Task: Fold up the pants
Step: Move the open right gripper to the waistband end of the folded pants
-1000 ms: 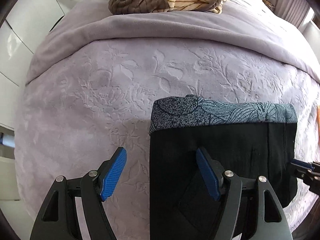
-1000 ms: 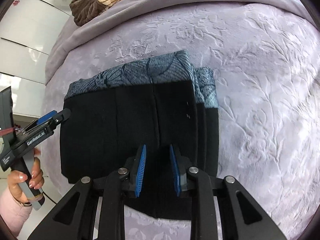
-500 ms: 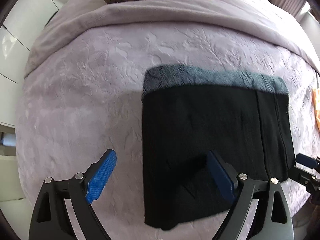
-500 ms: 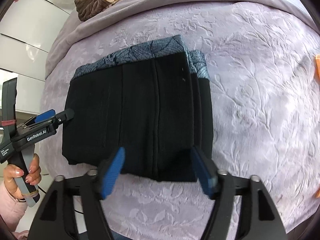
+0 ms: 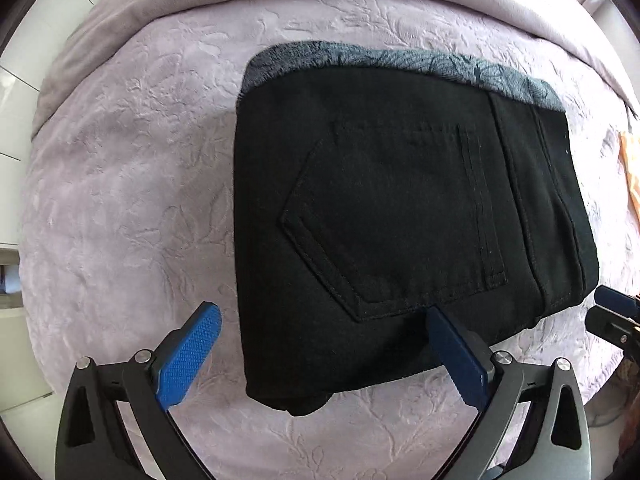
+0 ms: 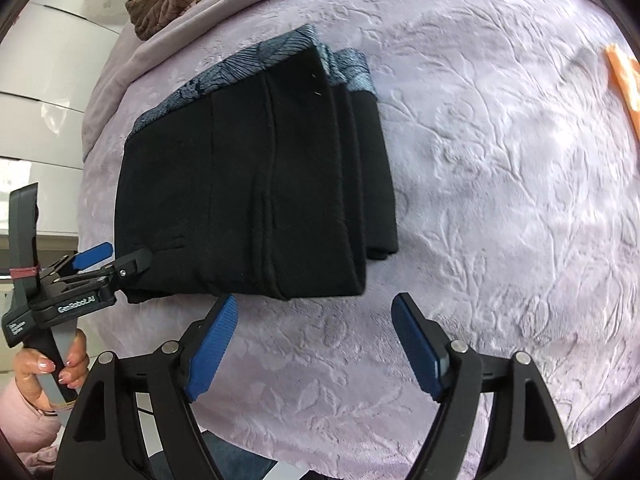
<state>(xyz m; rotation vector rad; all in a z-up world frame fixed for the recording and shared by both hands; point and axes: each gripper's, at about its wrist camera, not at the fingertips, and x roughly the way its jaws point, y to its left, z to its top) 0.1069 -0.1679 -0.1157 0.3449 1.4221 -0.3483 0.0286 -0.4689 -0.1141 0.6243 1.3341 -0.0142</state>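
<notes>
Tongs both spread, jaws just been opening: left gripper straddles the near corner of the folded pants without pinching, right gripper empty over bedspread. Pants lie flat, mid-bed.

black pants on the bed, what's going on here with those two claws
A person holds a claw in each hand over a lilac bedspread. The black pants lie there folded into a compact stack, with a blue-grey patterned layer showing along the far edge. The left claw has just been opening and straddles the stack's near corner without pressing on it. The right claw has also just been opening and has nothing between its pads. The fold looks finished and released.
</notes>
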